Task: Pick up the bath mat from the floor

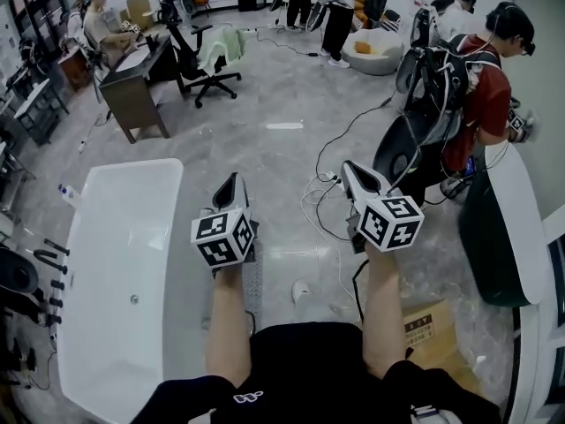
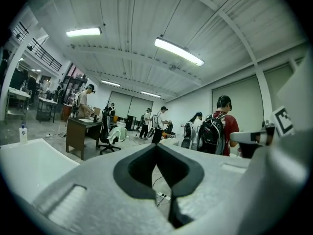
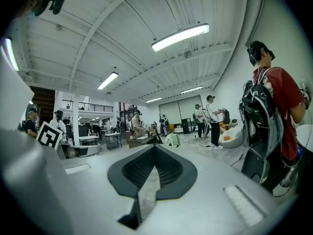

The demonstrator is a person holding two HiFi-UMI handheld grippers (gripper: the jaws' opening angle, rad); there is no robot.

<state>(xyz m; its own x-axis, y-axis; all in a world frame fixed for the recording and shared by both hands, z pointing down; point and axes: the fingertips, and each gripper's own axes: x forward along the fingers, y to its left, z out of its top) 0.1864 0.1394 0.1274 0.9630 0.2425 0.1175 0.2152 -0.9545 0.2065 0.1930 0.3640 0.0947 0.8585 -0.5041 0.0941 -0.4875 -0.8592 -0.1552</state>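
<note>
The bath mat (image 1: 254,283) is a grey textured strip on the floor beside the bathtub, mostly hidden under my left arm. My left gripper (image 1: 231,182) is held well above the floor, pointing forward, its jaws shut and empty. My right gripper (image 1: 346,168) is raised level with it to the right, also shut with nothing in it. In the left gripper view the left gripper (image 2: 156,146) looks out across the room with its pads together. In the right gripper view the right gripper (image 3: 155,147) likewise has its pads together and faces the room. Neither gripper view shows the mat.
A white bathtub (image 1: 106,237) stands at the left. Cables and a power strip (image 1: 325,193) lie on the floor ahead, a cardboard box (image 1: 431,329) at the lower right. A person in red with a backpack (image 1: 481,95) stands right. A desk (image 1: 134,91) and office chair (image 1: 207,60) stand farther back.
</note>
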